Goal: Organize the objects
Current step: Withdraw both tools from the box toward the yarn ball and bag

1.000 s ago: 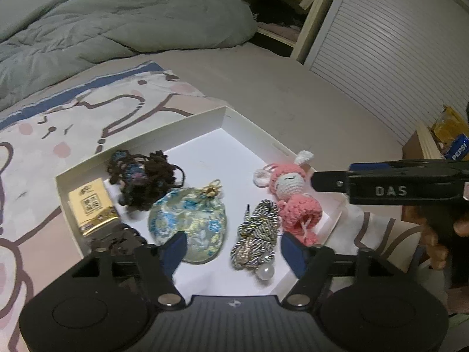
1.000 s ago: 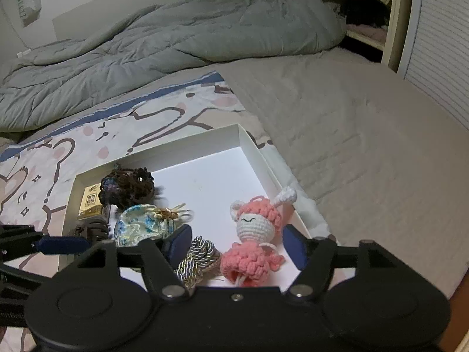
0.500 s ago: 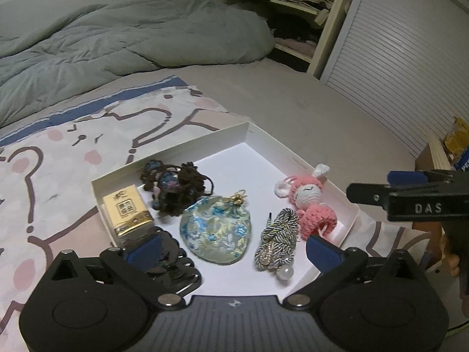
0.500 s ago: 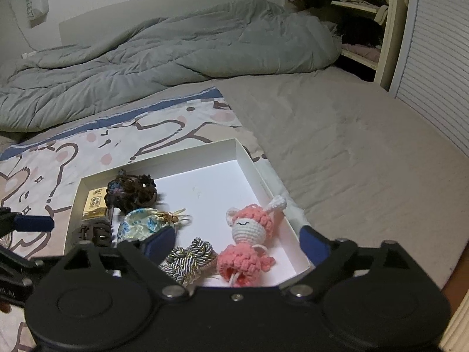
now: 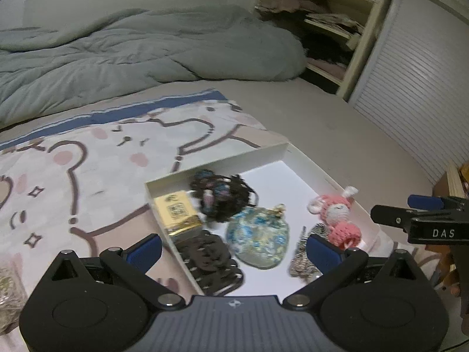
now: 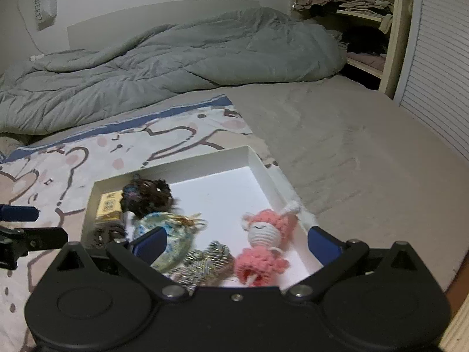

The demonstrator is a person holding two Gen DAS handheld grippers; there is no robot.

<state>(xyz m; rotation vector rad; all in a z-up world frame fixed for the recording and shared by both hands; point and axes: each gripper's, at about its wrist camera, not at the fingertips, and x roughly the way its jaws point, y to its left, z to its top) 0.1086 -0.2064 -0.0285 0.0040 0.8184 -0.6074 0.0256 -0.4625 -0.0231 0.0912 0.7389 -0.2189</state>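
A shallow white box (image 5: 258, 154) (image 6: 187, 167) lies on the bed. It holds a gold packet (image 5: 176, 211) (image 6: 108, 206), a dark knotted bundle (image 5: 222, 193) (image 6: 146, 195), a black hair clip (image 5: 209, 259), a blue floral pouch (image 5: 258, 239) (image 6: 167, 234), a striped cord bundle (image 5: 302, 259) (image 6: 205, 261) and a pink crochet doll (image 5: 337, 220) (image 6: 263, 240). My left gripper (image 5: 234, 249) is open and empty above the box's near edge. My right gripper (image 6: 237, 243) is open and empty over the box's near side; it also shows in the left wrist view (image 5: 419, 220).
The box sits on a bear-print blanket (image 5: 88, 161) (image 6: 88, 152). A grey duvet (image 5: 132, 55) (image 6: 176, 58) is heaped at the back. A shelf with clothes (image 5: 322, 32) (image 6: 360, 14) and a slatted door (image 5: 425, 88) stand at the right. A bag of small things (image 5: 7, 293) lies at far left.
Both grippers have pulled back and up from the box, and their jaws have opened wider. The objects in the box have stayed in place.
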